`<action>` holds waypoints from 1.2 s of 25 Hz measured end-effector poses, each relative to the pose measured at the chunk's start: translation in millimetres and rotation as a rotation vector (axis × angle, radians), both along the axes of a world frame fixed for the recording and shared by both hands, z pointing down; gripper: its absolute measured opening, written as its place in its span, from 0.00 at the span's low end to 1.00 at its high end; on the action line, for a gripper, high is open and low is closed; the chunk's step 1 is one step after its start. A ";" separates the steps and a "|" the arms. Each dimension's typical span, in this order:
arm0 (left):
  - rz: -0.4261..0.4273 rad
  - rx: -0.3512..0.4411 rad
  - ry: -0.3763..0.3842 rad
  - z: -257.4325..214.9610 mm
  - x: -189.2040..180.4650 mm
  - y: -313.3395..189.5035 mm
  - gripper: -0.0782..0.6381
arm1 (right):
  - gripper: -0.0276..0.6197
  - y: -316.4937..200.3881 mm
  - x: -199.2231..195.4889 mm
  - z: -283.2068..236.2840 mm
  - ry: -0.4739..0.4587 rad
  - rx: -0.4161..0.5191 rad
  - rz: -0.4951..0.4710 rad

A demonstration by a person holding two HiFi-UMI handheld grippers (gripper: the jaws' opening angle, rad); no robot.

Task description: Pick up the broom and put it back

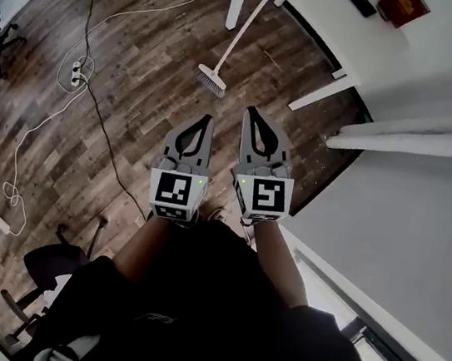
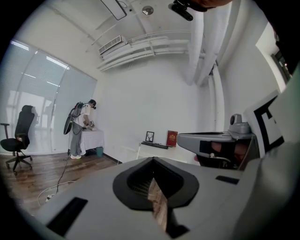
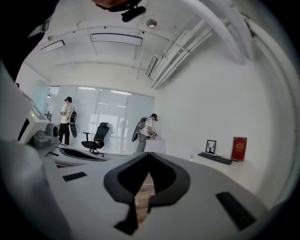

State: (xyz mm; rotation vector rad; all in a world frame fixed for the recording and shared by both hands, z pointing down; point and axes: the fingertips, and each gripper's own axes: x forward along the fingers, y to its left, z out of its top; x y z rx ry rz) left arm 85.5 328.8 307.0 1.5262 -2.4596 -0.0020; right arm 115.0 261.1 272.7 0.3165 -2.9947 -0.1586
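White-handled broom (image 1: pixel 242 33) leaning up against the white table (image 1: pixel 320 4), bristles on the wood floor, ahead of both tools and well apart from them. Left gripper (image 1: pixel 204 126) and right gripper (image 1: pixel 252 121) closed tight, empty (no use for clasping until opened). Likely risks: prodding the slim handle with closed tips and toppling it; pinching off-centre and letting it swing.

One broom (image 1: pixel 211 80), two hand-held grippers (image 1: pixel 207 120) (image 1: pixel 251 113)
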 end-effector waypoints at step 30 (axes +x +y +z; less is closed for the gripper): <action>0.022 -0.136 0.025 28.8 -249.4 -119.8 0.11 | 0.08 -157.2 -256.4 28.1 -0.012 -0.218 0.128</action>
